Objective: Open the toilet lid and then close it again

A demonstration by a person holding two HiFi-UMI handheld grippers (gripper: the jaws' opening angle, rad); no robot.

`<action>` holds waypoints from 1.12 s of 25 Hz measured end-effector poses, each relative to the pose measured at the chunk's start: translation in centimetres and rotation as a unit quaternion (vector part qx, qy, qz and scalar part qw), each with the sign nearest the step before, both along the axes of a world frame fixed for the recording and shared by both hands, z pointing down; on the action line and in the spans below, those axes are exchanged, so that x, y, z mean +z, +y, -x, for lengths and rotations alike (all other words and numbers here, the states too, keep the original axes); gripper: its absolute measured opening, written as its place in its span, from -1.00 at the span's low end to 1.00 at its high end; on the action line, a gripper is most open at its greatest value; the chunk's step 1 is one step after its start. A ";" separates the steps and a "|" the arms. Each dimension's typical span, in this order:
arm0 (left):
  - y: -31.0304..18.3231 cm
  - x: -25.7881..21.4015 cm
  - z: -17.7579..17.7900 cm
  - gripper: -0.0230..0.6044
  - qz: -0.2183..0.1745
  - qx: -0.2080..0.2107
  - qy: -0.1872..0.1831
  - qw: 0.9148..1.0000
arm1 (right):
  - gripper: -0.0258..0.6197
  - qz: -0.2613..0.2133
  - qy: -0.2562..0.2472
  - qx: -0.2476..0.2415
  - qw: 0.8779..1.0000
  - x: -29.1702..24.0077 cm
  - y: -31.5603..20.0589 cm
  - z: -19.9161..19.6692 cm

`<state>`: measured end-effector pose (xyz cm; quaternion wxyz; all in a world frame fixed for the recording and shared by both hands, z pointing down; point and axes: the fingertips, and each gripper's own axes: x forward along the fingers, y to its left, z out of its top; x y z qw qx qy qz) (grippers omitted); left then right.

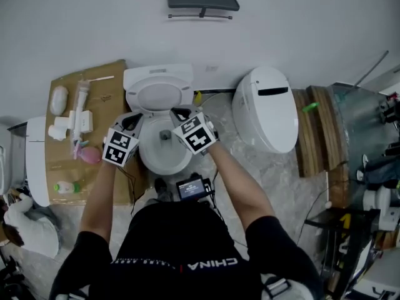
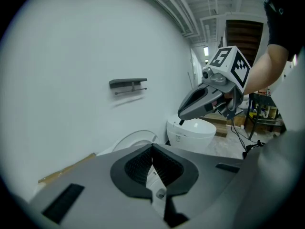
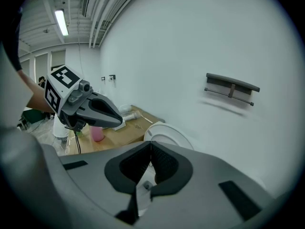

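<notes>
The white toilet (image 1: 164,158) stands against the wall with its lid (image 1: 158,96) raised upright, so the bowl is uncovered. My left gripper (image 1: 138,118) hovers over the bowl's left rim and my right gripper (image 1: 180,112) over its right rim; both point toward the lid. Each is shut, with nothing between its pads. In the left gripper view the shut jaws (image 2: 152,149) face the lid (image 2: 136,138), and the right gripper (image 2: 181,120) hangs to the right. In the right gripper view the shut jaws (image 3: 151,146) face the lid (image 3: 164,134), with the left gripper (image 3: 121,123) at the left.
A second white toilet (image 1: 265,108) with its lid down stands to the right. A cardboard sheet (image 1: 112,80) on the left holds bottles, a pink cup (image 1: 90,154) and small parts. A dark bar (image 1: 203,3) is fixed to the wall above. Wooden boards (image 1: 315,130) and cables lie at the right.
</notes>
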<state>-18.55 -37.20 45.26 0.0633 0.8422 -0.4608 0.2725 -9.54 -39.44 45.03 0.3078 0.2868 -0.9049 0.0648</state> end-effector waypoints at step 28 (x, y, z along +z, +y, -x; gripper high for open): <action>-8.5 2.9 -0.4 -0.84 0.018 -0.007 -0.054 0.998 | -0.87 0.013 0.014 -0.052 0.998 3.4 -9.0 1.2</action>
